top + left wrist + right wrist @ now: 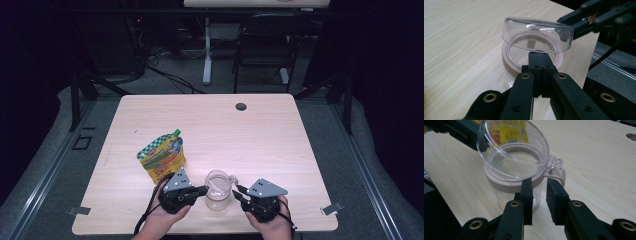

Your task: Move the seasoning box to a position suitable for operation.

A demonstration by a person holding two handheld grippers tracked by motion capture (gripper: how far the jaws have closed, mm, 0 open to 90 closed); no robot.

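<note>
A clear jar (218, 199) with a pale pink rim (507, 61) stands near the table's front edge. Its clear hinged lid (536, 33) is tilted up, held by a hinge (554, 165) on the rim. My left gripper (204, 190) is at the jar's left, jaws shut together, and in the left gripper view its tips (540, 56) are right at the near rim. My right gripper (239, 191) is at the jar's right. Its jaws (539, 185) stand a little apart just short of the rim beside the hinge, with nothing between them.
A yellow and green spouted food pouch (161, 157) lies on the table (280, 130) behind my left gripper. A cable hole (241, 106) sits near the table's far edge. A dark chair (265, 45) and a desk leg stand beyond the table.
</note>
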